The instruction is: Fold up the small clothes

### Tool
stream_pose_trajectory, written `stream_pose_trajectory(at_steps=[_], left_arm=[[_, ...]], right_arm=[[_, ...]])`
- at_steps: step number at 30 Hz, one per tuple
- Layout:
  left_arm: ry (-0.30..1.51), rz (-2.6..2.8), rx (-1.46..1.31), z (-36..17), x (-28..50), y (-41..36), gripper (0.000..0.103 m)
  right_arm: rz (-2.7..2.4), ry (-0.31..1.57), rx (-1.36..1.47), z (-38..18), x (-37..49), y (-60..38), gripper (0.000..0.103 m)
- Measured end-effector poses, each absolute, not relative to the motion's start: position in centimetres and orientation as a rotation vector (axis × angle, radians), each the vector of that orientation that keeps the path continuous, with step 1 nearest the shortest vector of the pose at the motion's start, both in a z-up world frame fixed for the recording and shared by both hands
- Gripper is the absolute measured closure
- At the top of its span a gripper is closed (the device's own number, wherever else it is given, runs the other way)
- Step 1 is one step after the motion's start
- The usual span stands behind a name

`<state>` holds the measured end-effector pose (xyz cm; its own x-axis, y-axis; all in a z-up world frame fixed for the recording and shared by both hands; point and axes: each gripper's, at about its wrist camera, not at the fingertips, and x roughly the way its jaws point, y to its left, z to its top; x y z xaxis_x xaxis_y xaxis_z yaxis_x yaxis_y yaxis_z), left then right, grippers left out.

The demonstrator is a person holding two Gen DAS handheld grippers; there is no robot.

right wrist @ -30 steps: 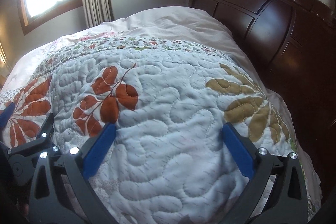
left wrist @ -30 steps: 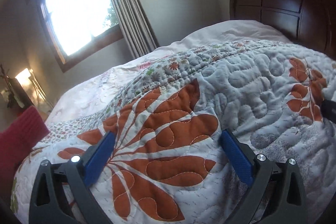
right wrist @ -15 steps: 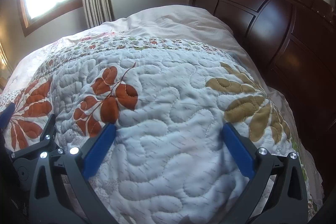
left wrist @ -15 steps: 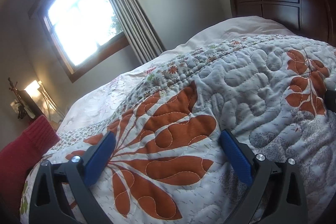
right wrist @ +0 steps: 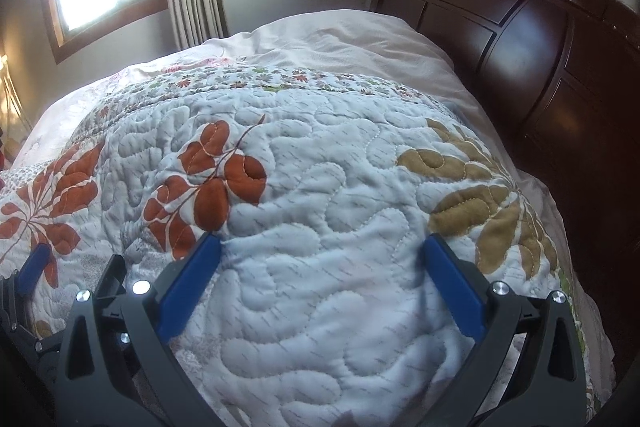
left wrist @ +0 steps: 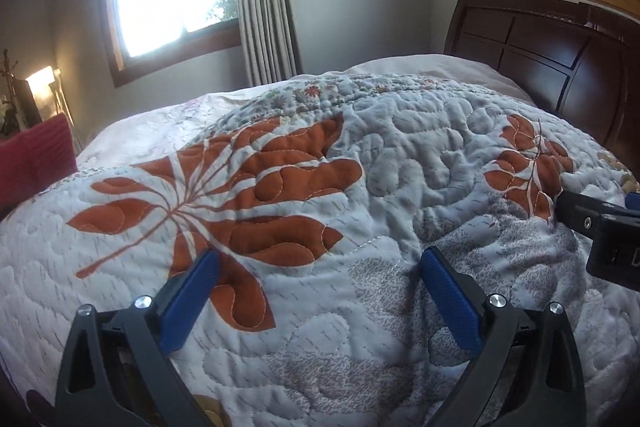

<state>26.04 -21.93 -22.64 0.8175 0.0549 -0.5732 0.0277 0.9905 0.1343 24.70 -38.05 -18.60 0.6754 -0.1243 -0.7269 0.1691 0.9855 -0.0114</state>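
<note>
Both the left gripper (left wrist: 320, 269) and the right gripper (right wrist: 322, 253) are spread wide and empty over the quilt (right wrist: 320, 227). Ahead of the right jaws lies a tan leaf patch (right wrist: 480, 203); only the left view shows a red cushion (left wrist: 36, 155). No small garment is visible.
</note>
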Motion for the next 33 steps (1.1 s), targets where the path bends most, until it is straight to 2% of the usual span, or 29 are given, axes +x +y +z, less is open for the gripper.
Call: stream_pose_trajectory(at_steps=[33], left_arm=[[0.614,0.024,0.152,-22.63,26.01,-22.28,0.003]], right_arm=[[-0.161,0.816,0.065,-18.64,24.79,-38.18,0.002]])
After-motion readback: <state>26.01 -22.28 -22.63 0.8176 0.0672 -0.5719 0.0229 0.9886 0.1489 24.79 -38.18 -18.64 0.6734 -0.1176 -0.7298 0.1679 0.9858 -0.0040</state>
